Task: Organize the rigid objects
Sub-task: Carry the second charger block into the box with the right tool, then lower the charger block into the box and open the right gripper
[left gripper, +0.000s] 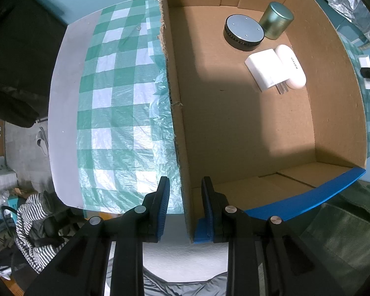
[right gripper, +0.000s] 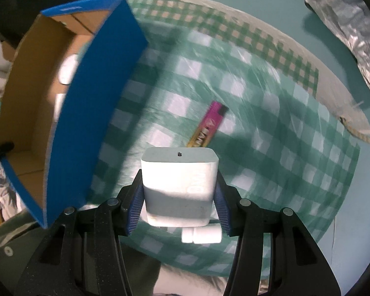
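Note:
My left gripper [left gripper: 185, 197] is shut on the left wall of the cardboard box [left gripper: 177, 123], one finger outside and one inside. Inside the box lie a black and grey round puck [left gripper: 244, 32], a green-gold tin [left gripper: 277, 19], a white plug adapter [left gripper: 266, 70] and a white oval case [left gripper: 291, 66]. My right gripper [right gripper: 180, 197] is shut on a white square charger [right gripper: 178, 182], held above the checked cloth to the right of the box's blue outer wall [right gripper: 91, 113]. A pink and yellow lighter [right gripper: 208, 125] lies on the cloth beyond the charger.
A green and white checked plastic cloth [left gripper: 116, 98] covers the round table. Crinkled silver foil [right gripper: 345, 24] lies at the far right, with a rope end [right gripper: 357, 133] near the table edge. Clothes and clutter [left gripper: 34, 222] lie on the floor at left.

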`<state>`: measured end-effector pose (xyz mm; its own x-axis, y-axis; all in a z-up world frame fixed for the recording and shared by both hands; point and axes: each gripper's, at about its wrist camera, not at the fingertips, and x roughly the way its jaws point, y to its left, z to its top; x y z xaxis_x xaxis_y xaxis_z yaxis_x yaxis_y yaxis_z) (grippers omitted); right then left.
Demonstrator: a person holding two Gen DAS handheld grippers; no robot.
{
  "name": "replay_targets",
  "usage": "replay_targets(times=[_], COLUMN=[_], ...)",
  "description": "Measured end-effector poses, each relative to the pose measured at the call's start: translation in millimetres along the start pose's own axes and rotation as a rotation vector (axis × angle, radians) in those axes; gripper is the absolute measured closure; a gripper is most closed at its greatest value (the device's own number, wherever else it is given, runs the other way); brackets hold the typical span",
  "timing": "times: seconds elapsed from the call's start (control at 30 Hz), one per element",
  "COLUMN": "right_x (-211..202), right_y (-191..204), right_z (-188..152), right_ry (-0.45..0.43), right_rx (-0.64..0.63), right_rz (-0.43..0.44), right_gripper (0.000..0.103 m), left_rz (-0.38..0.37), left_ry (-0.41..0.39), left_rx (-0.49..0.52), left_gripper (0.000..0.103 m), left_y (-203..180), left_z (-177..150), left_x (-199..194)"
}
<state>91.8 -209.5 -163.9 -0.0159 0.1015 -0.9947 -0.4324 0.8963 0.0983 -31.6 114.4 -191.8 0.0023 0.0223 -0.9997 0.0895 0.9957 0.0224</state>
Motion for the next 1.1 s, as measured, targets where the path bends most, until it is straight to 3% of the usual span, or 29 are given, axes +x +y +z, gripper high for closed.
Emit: replay_targets(times=[0.53, 1.1], right_x=[-41.2, -25.9], right_y=[61.7, 150.6], right_z=[32.6, 50.2], right_ry=[-0.071, -0.035], right_rx=[-0.183, -0.432], right_rz=[0.039, 0.051], right_gripper=[0.052, 0.052], left_rz=[0.001, 0.0], left_ry=[-0.002, -0.002], left_rx=[0.008, 0.006], left_gripper=[0.077, 0.077], left_y=[-1.3, -1.4], left_z=[-0.7, -1.2], left_x=[1.6, 1.1])
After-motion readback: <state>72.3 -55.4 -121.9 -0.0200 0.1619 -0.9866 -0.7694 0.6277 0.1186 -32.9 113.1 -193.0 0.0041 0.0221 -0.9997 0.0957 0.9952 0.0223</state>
